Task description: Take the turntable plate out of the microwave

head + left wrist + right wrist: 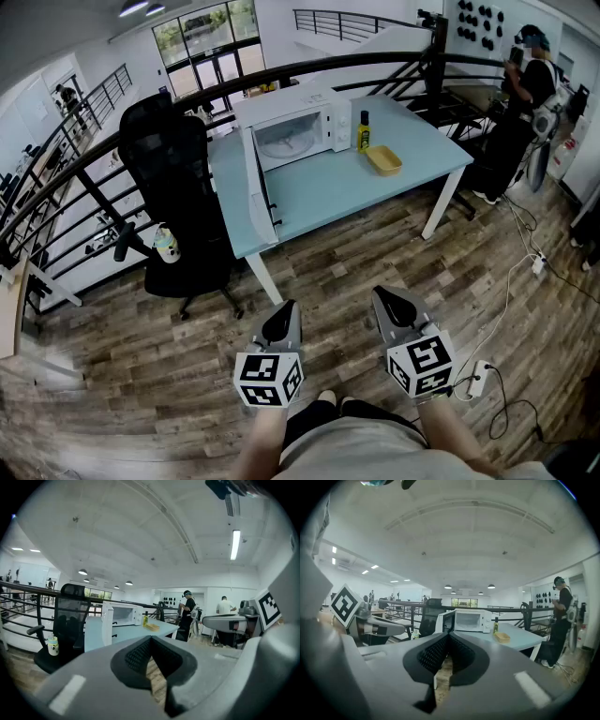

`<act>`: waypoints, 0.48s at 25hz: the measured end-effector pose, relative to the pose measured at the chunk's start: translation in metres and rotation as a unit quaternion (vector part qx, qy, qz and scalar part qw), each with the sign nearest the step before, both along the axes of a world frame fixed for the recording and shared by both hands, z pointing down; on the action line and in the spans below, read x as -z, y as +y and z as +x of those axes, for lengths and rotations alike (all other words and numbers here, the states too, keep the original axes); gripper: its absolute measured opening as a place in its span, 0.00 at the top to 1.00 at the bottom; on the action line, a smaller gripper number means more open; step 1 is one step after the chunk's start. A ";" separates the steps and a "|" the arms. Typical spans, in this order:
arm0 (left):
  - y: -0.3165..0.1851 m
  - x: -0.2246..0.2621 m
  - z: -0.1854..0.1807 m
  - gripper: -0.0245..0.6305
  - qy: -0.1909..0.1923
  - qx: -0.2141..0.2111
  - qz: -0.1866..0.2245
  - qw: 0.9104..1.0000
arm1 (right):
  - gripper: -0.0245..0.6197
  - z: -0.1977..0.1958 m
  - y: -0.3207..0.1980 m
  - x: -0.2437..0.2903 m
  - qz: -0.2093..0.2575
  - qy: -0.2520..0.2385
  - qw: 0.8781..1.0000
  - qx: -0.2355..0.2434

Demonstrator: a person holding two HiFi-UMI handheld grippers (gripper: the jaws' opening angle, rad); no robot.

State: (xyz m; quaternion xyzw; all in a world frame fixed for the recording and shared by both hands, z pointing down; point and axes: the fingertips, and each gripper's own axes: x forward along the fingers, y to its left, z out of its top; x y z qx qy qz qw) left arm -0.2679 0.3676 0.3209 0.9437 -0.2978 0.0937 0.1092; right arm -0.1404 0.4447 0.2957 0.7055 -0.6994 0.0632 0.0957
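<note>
Left tool (281, 317) and right tool (394, 305) were closed on nothing, well back from the table (375, 192), plate (286, 143) sat in the open microwave (305, 105), so we reckoned: walk in, open one tool, pinch the plate's near rim, lift it out level.

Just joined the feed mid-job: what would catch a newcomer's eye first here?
The white microwave on the light blue table, its door swung wide open and the turntable plate showing inside. Nearer, the left tool and right tool hang shut and empty over the wood floor, well short of the table.
</note>
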 end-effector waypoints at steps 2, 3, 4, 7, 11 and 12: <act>-0.001 -0.005 -0.004 0.96 -0.002 0.007 -0.002 1.000 | 0.95 0.001 0.002 -0.006 -0.004 -0.003 1.000 -0.001; -0.001 -0.006 -0.006 0.96 -0.002 0.009 -0.003 1.000 | 0.95 0.000 0.003 -0.008 -0.005 -0.005 1.000 -0.002; -0.001 -0.007 -0.006 0.96 -0.002 0.010 -0.003 1.000 | 0.95 0.000 0.003 -0.009 -0.005 -0.007 1.000 -0.001; 0.000 -0.006 -0.005 0.96 -0.003 0.006 -0.001 1.000 | 0.95 -0.004 0.003 -0.011 -0.002 -0.019 1.000 0.001; 0.002 -0.001 0.002 0.96 -0.003 -0.001 0.010 1.000 | 0.95 -0.006 0.002 -0.010 0.001 -0.027 1.000 0.008; 0.003 0.000 0.004 0.96 -0.002 -0.003 0.012 1.000 | 0.95 -0.006 0.002 -0.009 0.004 -0.029 1.000 0.009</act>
